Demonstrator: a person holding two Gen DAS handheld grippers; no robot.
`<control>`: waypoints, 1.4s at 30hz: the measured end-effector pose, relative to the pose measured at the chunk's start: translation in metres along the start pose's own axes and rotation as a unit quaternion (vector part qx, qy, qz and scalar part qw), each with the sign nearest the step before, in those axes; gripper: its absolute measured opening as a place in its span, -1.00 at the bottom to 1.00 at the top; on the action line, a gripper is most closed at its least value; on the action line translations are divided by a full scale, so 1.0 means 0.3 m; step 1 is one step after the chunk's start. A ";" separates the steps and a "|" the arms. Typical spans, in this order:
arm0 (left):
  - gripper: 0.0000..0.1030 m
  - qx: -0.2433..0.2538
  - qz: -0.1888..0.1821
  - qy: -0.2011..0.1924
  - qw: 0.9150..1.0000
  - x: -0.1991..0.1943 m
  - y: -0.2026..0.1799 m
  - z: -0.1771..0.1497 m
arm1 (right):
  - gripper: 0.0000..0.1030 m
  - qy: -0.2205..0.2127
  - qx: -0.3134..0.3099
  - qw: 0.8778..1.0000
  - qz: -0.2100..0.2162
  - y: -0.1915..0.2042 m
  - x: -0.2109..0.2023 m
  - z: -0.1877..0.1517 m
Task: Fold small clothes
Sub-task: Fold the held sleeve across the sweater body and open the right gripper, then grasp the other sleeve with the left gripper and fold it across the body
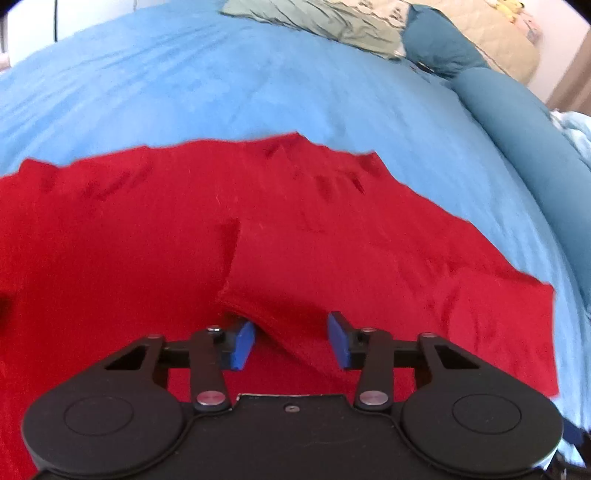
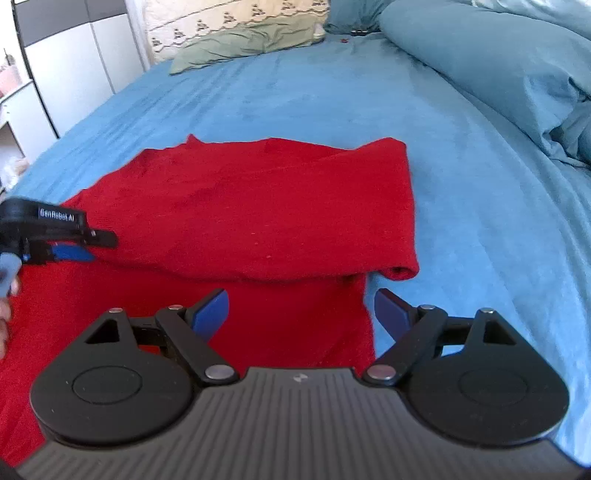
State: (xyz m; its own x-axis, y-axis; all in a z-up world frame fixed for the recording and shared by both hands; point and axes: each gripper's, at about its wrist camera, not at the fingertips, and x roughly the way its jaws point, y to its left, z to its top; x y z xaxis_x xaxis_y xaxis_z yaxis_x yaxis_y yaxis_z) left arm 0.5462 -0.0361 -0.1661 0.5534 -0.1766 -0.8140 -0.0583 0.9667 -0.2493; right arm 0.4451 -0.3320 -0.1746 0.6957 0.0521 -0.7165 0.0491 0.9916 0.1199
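Black gripper housings fill the bottom of both wrist views. On the left gripper (image 1: 291, 338), the blue pads (image 1: 242, 343) are seen partly closed around a raised fold of the red garment (image 1: 258, 236); the left pad appears to touch the fold, the right pad stands clear of it, so no firm grasp is shown. On the right gripper (image 2: 301, 314), the jaws are spread wide and hold nothing; the garment's right edge and a strip of bare sheet lie between the pads.

The red garment is laid on a light blue bed sheet (image 2: 480, 221), which covers the whole working surface and is creased in long shallow lines. Its far part is seen doubled over, with a rolled edge at the right side just beyond the right gripper. In the right wrist view the left gripper is seen at the left edge, low over the cloth.

At the head of the bed a pale green pillow (image 2: 247, 46) is set against a cream quilted, patterned headboard (image 2: 236, 18). A bunched teal duvet (image 2: 498, 74) is piled along the right side. White cabinet panels (image 2: 74, 62) are visible beyond the bed at the left.
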 end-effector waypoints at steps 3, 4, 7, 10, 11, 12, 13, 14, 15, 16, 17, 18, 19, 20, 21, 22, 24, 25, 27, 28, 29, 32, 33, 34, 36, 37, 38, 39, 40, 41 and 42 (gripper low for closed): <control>-0.75 -0.020 0.018 -0.012 1.000 0.013 0.003 0.033 | 0.97 -0.002 -0.001 1.000 -0.025 0.007 0.036 0.009; -0.80 -0.026 0.015 -0.015 0.999 0.008 0.008 0.040 | 0.97 -0.004 -0.002 0.999 -0.033 0.007 0.040 0.009; -0.86 -0.033 0.001 -0.043 0.999 -0.032 0.006 0.059 | 0.98 -0.008 -0.011 0.998 -0.066 0.013 0.060 0.011; -0.86 -0.030 -0.002 -0.101 0.994 -0.136 0.010 0.102 | 0.97 -0.003 -0.026 0.995 -0.099 0.021 0.088 0.014; -0.86 -0.030 0.002 -0.119 0.992 -0.170 0.023 0.114 | 0.98 -0.003 -0.036 0.993 -0.112 0.026 0.098 0.015; -0.86 -0.032 0.009 -0.136 0.990 -0.199 0.042 0.125 | 0.97 -0.003 -0.046 0.992 -0.118 0.030 0.106 0.018; -0.86 -0.035 0.019 -0.152 0.988 -0.230 0.072 0.132 | 0.97 -0.003 -0.053 0.992 -0.118 0.033 0.112 0.021; -0.86 -0.041 0.035 -0.166 0.985 -0.257 0.111 0.135 | 0.97 -0.004 -0.058 0.992 -0.116 0.035 0.122 0.027; -0.86 -0.046 0.047 -0.172 0.983 -0.271 0.145 0.133 | 0.97 -0.004 -0.063 0.991 -0.114 0.038 0.128 0.033; -0.86 -0.054 0.059 -0.174 0.981 -0.275 0.194 0.127 | 0.98 -0.004 -0.067 0.991 -0.113 0.039 0.140 0.043; -0.86 -0.059 0.064 -0.171 0.981 -0.269 0.225 0.121 | 0.97 -0.006 -0.071 0.991 -0.112 0.040 0.151 0.052; -0.86 -0.067 0.067 -0.163 0.982 -0.257 0.258 0.112 | 0.97 -0.008 -0.073 0.991 -0.112 0.042 0.159 0.057; -0.86 -0.074 0.067 -0.154 0.983 -0.242 0.282 0.104 | 0.98 -0.010 -0.075 0.991 -0.114 0.042 0.166 0.061; -0.86 -0.080 0.063 -0.148 0.984 -0.227 0.305 0.089 | 0.97 -0.011 -0.076 0.990 -0.119 0.042 0.174 0.064; -0.86 -0.078 0.064 -0.147 0.984 -0.214 0.312 0.077 | 0.97 -0.012 -0.078 0.989 -0.125 0.040 0.180 0.068; -0.86 -0.071 0.067 -0.145 0.985 -0.200 0.314 0.063 | 0.97 -0.013 -0.080 0.988 -0.132 0.039 0.184 0.067; -0.86 -0.058 0.071 -0.144 0.985 -0.186 0.311 0.044 | 0.97 -0.008 -0.085 0.983 -0.162 0.024 0.190 0.065; -0.86 -0.055 0.069 -0.144 0.986 -0.187 0.305 0.035 | 0.99 -0.004 -0.085 0.980 -0.178 0.008 0.192 0.062; -0.86 -0.054 0.069 -0.140 0.986 -0.182 0.314 0.019 | 1.00 -0.003 -0.065 0.984 -0.168 -0.039 0.181 0.056; -0.86 -0.053 0.069 -0.138 0.987 -0.201 0.331 0.008 | 1.00 0.000 -0.055 0.985 -0.162 -0.057 0.177 0.053; -0.85 -0.050 0.071 -0.134 0.987 -0.202 0.336 0.000 | 1.00 0.002 -0.052 0.986 -0.158 -0.067 0.173 0.051; -0.76 -0.035 0.080 -0.122 0.989 -0.216 0.348 -0.023 | 1.00 0.003 -0.053 0.987 -0.152 -0.078 0.170 0.057; -0.68 -0.026 0.085 -0.119 0.989 -0.216 0.351 -0.029 | 1.00 0.005 -0.055 0.987 -0.150 -0.076 0.170 0.060; -0.67 -0.014 0.094 -0.116 0.989 -0.220 0.352 -0.038 | 1.00 0.006 -0.058 0.987 -0.148 -0.078 0.170 0.063; -0.66 0.005 0.127 -0.103 0.986 -0.233 0.361 -0.056 | 1.00 0.007 -0.063 0.986 -0.152 -0.080 0.166 0.063; -0.66 0.007 0.141 -0.097 0.985 -0.241 0.371 -0.065 | 1.00 0.010 -0.070 0.986 -0.150 -0.078 0.162 0.059; -0.63 0.009 0.159 -0.087 0.983 -0.253 0.385 -0.076 | 1.00 0.013 -0.079 0.986 -0.146 -0.077 0.157 0.059; -0.55 0.008 0.174 -0.081 0.981 -0.267 0.399 -0.085 | 1.00 0.017 -0.087 0.986 -0.142 -0.077 0.154 0.062; -0.45 0.005 0.187 -0.077 0.979 -0.293 0.414 -0.096 | 1.00 0.023 -0.093 0.986 -0.139 -0.078 0.145 0.065; -0.37 0.001 0.189 -0.078 0.979 -0.313 0.421 -0.101 | 1.00 0.029 -0.101 0.985 -0.138 -0.074 0.131 0.070; -0.17 0.000 0.183 -0.080 0.980 -0.333 0.422 -0.102 | 1.00 0.028 -0.108 0.984 -0.135 -0.065 0.110 0.078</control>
State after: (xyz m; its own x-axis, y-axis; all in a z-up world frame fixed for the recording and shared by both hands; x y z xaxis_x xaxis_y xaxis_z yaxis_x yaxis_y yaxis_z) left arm 0.4580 0.0982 -0.1324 0.6190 0.2139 -0.7557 -0.2778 0.9596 0.0441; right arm 0.4839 -0.3525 -0.1845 0.6369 -0.2171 -0.7397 0.0691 0.9717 -0.2257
